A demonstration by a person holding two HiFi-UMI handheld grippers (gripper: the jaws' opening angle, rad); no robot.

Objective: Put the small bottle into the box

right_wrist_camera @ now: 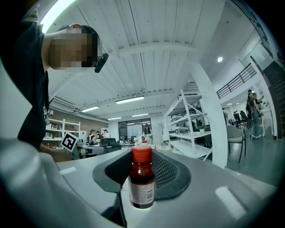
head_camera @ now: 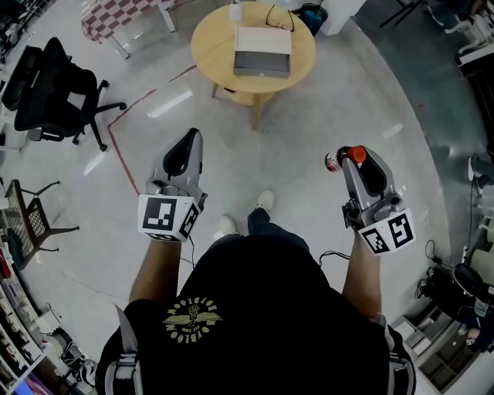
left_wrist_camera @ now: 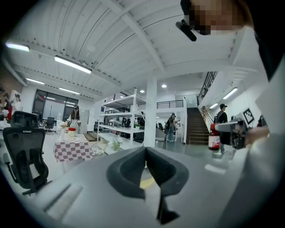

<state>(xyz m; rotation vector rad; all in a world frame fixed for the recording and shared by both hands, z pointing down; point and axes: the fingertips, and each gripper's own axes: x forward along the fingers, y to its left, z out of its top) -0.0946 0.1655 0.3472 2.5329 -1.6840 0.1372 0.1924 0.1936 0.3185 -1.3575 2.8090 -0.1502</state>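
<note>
Right gripper (head_camera: 353,162) held forward, clamped on small bottle (head_camera: 342,159)

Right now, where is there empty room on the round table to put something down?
The widest bare wood on the round table is left of the box. Narrower strips lie right of it and along the near edge. The far edge is crowded: a white container and a black loop.
</note>
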